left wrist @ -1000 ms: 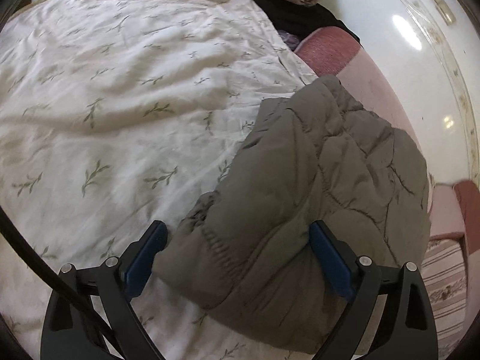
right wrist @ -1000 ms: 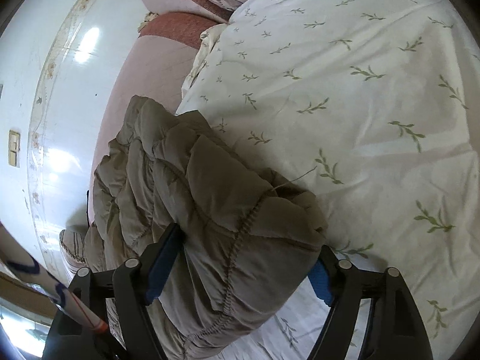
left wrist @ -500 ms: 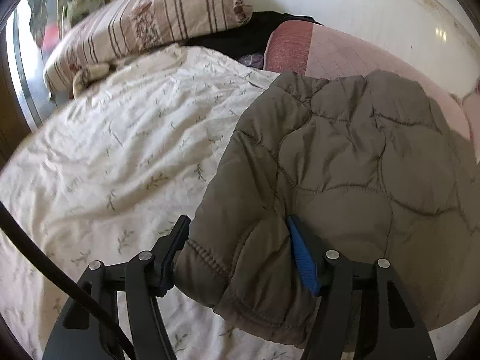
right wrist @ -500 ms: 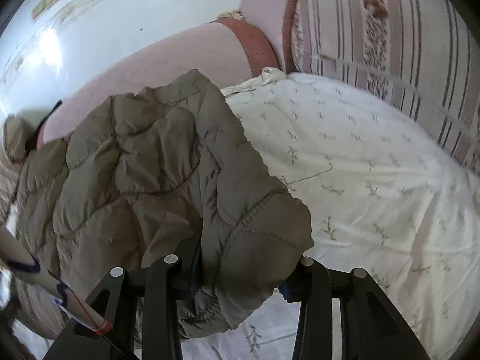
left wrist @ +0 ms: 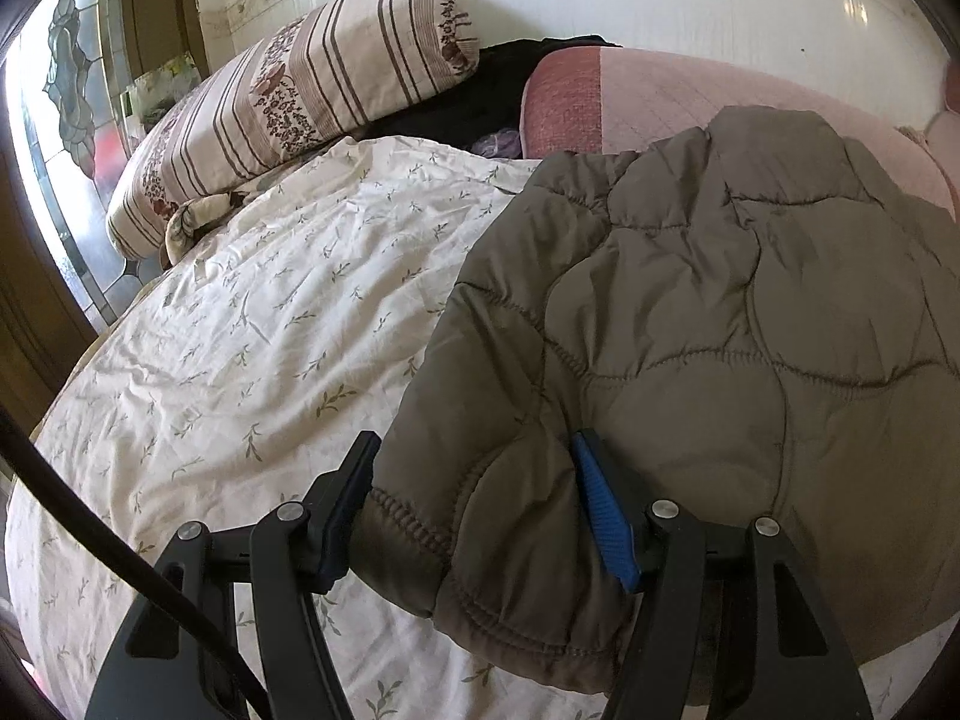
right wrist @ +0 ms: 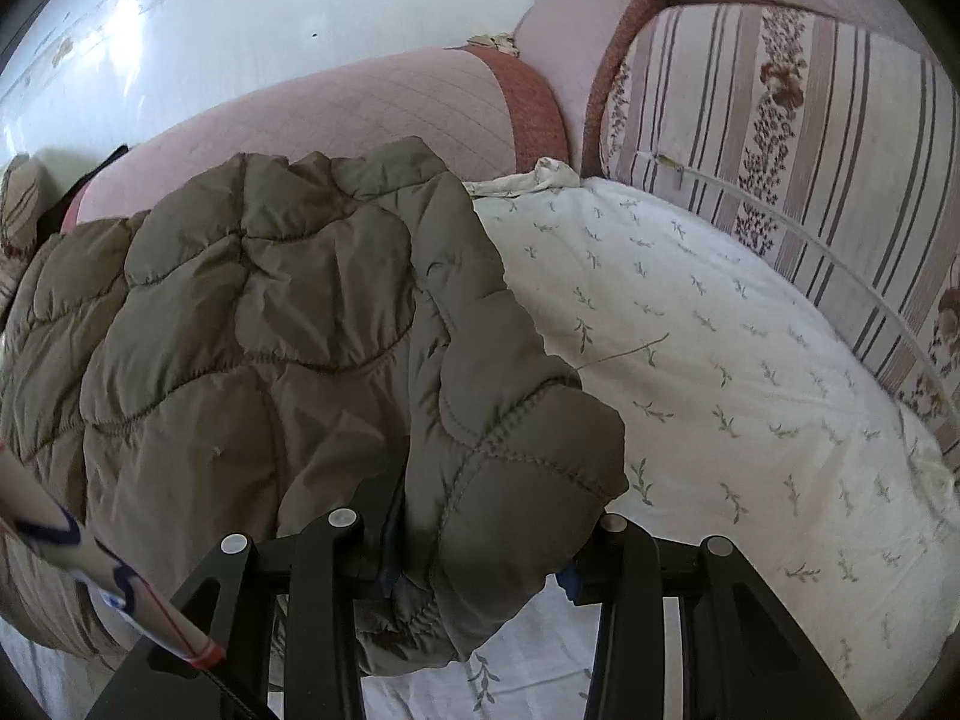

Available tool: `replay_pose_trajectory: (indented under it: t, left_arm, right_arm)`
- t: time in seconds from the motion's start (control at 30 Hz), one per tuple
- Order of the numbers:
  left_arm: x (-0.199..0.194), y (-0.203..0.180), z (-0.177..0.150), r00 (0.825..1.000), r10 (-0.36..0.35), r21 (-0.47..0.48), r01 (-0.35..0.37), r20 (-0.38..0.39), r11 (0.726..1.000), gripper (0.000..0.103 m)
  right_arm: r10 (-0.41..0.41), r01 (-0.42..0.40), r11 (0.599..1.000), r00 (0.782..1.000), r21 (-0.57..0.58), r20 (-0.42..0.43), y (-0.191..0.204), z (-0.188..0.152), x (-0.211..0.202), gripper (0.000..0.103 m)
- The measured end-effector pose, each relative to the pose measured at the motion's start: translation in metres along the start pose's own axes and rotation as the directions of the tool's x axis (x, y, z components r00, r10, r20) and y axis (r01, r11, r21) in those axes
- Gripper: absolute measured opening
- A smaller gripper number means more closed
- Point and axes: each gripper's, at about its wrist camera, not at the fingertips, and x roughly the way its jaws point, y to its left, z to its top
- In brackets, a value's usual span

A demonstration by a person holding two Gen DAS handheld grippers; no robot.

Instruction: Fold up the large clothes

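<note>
A grey-brown quilted padded jacket (left wrist: 720, 330) lies folded on a white leaf-print sheet (left wrist: 270, 330); it also shows in the right wrist view (right wrist: 270, 330). My left gripper (left wrist: 474, 498) is shut on the jacket's near left corner, the padding bulging between the blue pads. My right gripper (right wrist: 480, 546) is shut on the jacket's near right corner, and the fabric hides its pads. Both corners are held up off the sheet (right wrist: 720, 360).
A pink and red cushion (left wrist: 630, 102) lies behind the jacket against a glossy white wall (left wrist: 660, 0). A striped floral pillow (left wrist: 300, 102) sits at the back left, another striped pillow (right wrist: 780, 138) at the right. A dark garment (left wrist: 480, 102) lies between pillow and cushion.
Both grippers closed from wide open onto the jacket's near corners, then tilted up with them, so the views now look toward the wall and pillows.
</note>
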Motion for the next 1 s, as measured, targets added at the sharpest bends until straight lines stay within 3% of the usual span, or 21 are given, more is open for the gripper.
replay_pose_trajectory:
  t: [0.5,1.0]
  left_arm:
    - [-0.002,-0.006,-0.003,0.999,0.035,0.037,-0.036,0.018,0.999,0.064]
    - [-0.006,-0.016,-0.006,0.996,0.075,0.082,-0.079,0.044,0.994,0.064]
  right_arm:
    - [-0.087,0.093,0.985,0.995,-0.144,0.048,0.018,-0.004,-0.005,0.042]
    - [-0.125,0.138,0.966,0.989,-0.22,0.073,0.025,-0.006,-0.007,0.042]
